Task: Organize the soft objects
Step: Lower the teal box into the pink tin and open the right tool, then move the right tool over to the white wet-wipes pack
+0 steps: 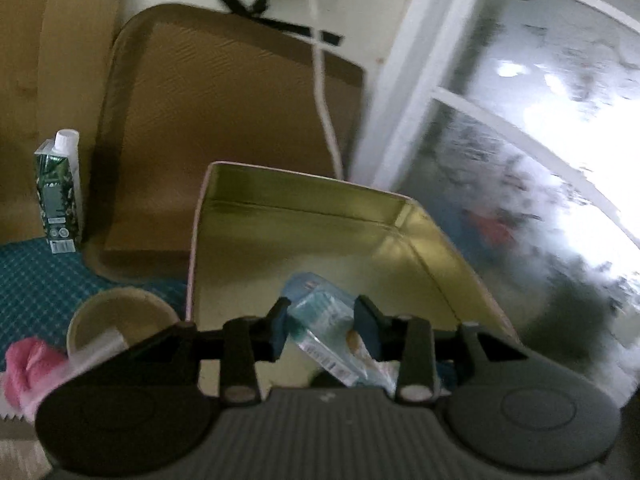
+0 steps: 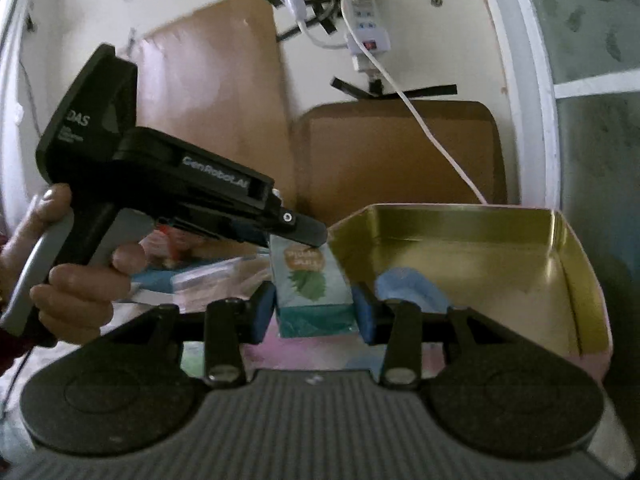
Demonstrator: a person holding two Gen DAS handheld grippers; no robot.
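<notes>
A gold-lined tin box (image 1: 320, 220) stands open in front of both grippers; it also shows in the right wrist view (image 2: 460, 236). My left gripper (image 1: 322, 326) is shut on a teal soft packet (image 1: 320, 320) and holds it over the box's near edge. In the right wrist view that same left gripper (image 2: 308, 236) pinches the top of the teal packet with a leaf print (image 2: 310, 280). My right gripper (image 2: 314, 314) closes on the lower part of the same packet. A light blue soft item (image 2: 412, 284) lies inside the box.
A green carton with a white cap (image 1: 60, 196) stands at the left by a brown tray (image 1: 224, 120) leaning on the wall. A paper bowl (image 1: 116, 316) and a pink bag (image 1: 28, 368) lie on the teal mat (image 1: 32, 280). A white cable (image 2: 432, 136) hangs behind. A window (image 1: 540, 140) is at the right.
</notes>
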